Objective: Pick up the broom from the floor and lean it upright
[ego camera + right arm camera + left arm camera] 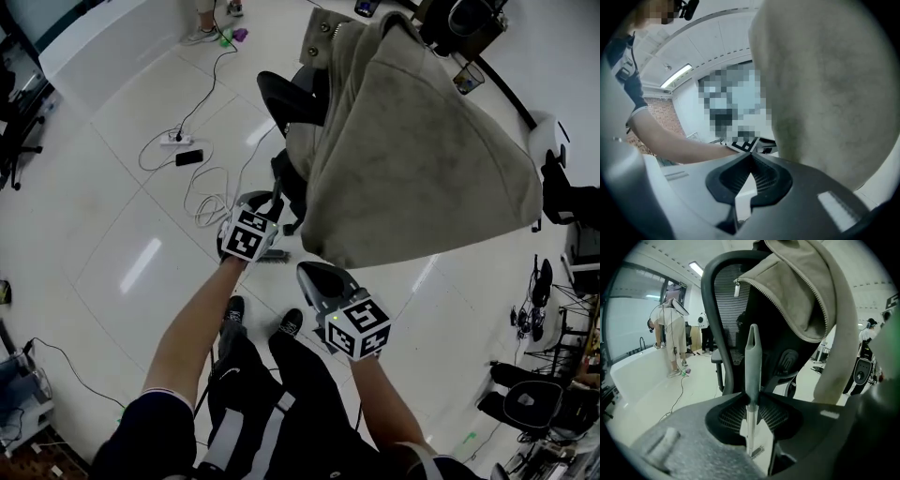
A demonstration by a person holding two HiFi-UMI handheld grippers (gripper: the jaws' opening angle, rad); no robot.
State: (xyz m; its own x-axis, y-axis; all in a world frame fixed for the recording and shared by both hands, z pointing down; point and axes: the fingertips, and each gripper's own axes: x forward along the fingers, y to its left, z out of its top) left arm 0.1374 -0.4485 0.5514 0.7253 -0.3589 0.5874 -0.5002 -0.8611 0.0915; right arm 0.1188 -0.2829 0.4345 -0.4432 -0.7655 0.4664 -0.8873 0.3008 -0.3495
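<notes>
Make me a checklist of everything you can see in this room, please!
Surface: glossy white tiled floor.
Job's things: broom handle stands upright between the left gripper's jaws, in front of the chair; its brush end can't be made out.
Clutter: office chair with a beige jacket draped over it; a flat black thing on the floor.
Grippers: left gripper shut on the broom handle; right gripper shut, empty.
Cables: white cables loop across the floor from a power strip.
Surroundings: a person bending over by the far wall; more chairs at the room's edge.
</notes>
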